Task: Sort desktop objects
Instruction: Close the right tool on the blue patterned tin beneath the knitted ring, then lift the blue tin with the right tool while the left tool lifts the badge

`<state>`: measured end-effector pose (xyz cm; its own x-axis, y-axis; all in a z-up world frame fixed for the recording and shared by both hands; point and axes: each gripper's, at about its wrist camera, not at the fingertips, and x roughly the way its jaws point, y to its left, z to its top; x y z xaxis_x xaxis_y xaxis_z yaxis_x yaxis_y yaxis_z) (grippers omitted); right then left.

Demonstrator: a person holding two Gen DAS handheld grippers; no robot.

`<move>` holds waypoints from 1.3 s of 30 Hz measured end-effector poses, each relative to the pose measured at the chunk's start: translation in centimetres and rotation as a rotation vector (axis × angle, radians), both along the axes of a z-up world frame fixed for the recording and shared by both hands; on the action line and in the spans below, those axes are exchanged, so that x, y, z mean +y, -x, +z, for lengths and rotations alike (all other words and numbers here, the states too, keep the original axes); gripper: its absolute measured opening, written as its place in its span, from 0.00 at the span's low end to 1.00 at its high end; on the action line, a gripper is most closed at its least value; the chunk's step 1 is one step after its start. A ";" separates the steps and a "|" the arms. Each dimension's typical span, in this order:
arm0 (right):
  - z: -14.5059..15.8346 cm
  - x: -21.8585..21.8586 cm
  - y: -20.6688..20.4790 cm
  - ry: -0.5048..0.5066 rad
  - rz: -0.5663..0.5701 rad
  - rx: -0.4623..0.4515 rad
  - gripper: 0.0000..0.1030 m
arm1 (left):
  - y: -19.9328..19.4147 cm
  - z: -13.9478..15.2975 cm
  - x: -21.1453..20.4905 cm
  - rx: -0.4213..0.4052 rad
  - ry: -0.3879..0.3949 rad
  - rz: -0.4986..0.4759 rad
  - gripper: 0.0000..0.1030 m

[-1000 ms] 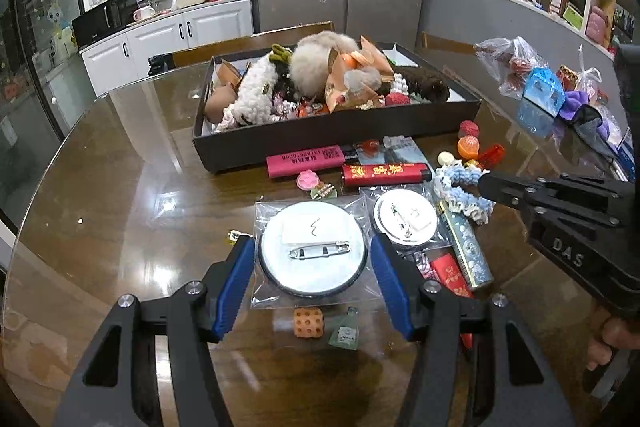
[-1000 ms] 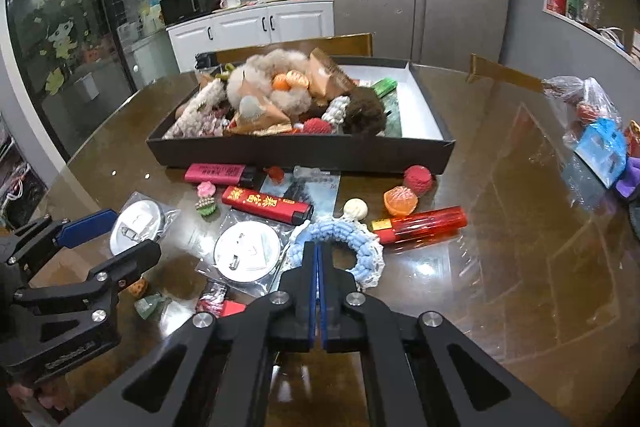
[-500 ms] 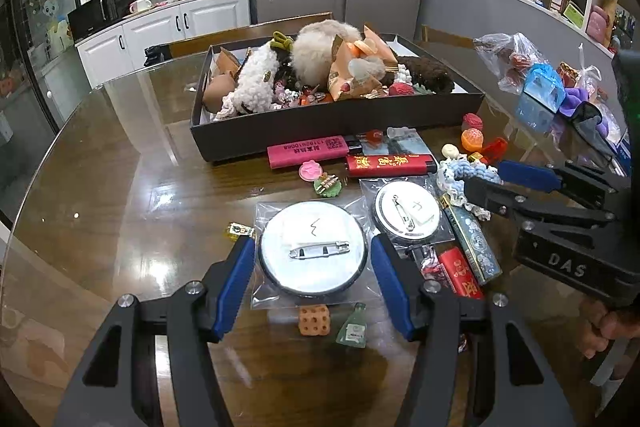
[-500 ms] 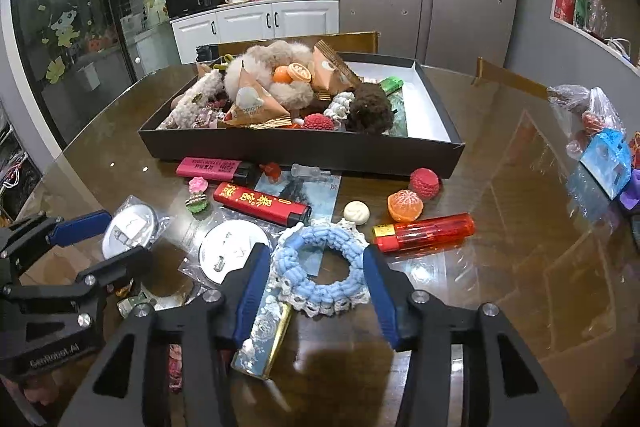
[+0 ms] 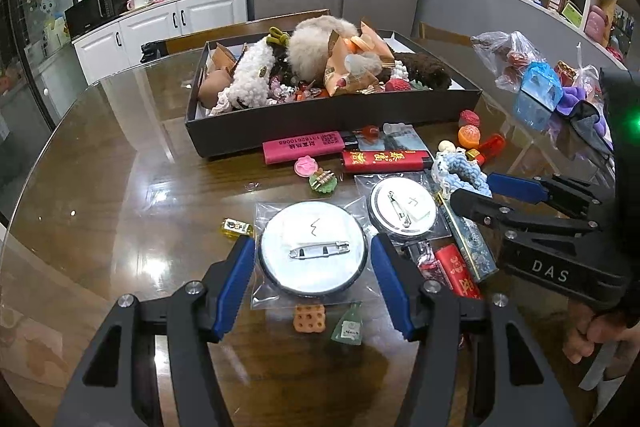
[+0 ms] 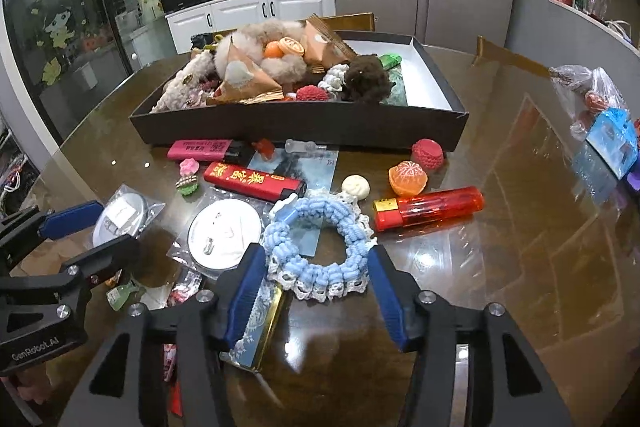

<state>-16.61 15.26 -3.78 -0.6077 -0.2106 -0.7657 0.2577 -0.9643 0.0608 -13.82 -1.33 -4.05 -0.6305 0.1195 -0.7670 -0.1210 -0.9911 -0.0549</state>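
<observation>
My left gripper (image 5: 312,247) stands open low over the table, its blue pads on either side of a round pin badge in a clear bag (image 5: 312,223), with a thin gap on each side. My right gripper (image 6: 315,253) has its jaws opening; a light blue crocheted scrunchie (image 6: 320,211) lies between them on the table and the pads do not press it. A second bagged badge (image 5: 402,207) lies between the two grippers. Behind them stands a black box (image 5: 320,115), full of plush toys and trinkets on its left and bare white at the right end.
In front of the box lie a pink lighter (image 5: 304,149), a red lighter (image 5: 386,159), an orange clear lighter (image 6: 428,209) and several small charms. A blue patterned flat box (image 6: 256,323) sits under my right gripper's left finger. Plastic bags (image 5: 532,83) lie at the right.
The right gripper's jaws went from fully shut to wide apart and now straddle the scrunchie. The left gripper and the badge between its pads stayed put.
</observation>
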 end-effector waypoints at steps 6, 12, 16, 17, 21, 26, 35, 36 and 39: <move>-0.5 -0.9 -0.3 -0.010 0.025 -0.002 0.43 | 0.0 0.0 -0.3 0.000 -0.006 0.006 0.59; -0.6 -1.5 -0.7 -0.052 0.009 0.011 0.18 | -0.1 0.1 -0.3 0.000 -0.008 0.005 0.59; -0.5 -0.9 -0.8 -0.040 0.002 0.009 0.18 | -0.1 0.2 -0.4 0.002 -0.011 0.002 0.59; -0.5 -0.7 -0.8 -0.031 0.003 0.005 0.18 | -0.2 0.2 -0.4 0.005 -0.009 0.004 0.59; 0.0 -0.1 -1.0 -0.011 0.000 0.014 0.18 | -0.3 0.2 -0.3 0.006 -0.006 0.000 0.59; 0.2 -0.4 -1.2 -0.017 0.005 0.024 0.18 | -0.2 0.1 -0.3 0.003 -0.001 -0.002 0.59; -0.4 -1.0 -1.8 -0.051 0.027 0.000 0.37 | -0.3 0.0 -0.3 0.002 0.009 -0.001 0.59; -0.5 -0.9 -2.1 -0.053 0.024 0.005 0.41 | -0.3 0.0 -0.3 0.003 0.009 0.000 0.59; -0.5 -0.8 -2.8 -0.051 0.024 0.001 0.46 | -0.3 0.1 -0.4 0.005 0.008 0.002 0.59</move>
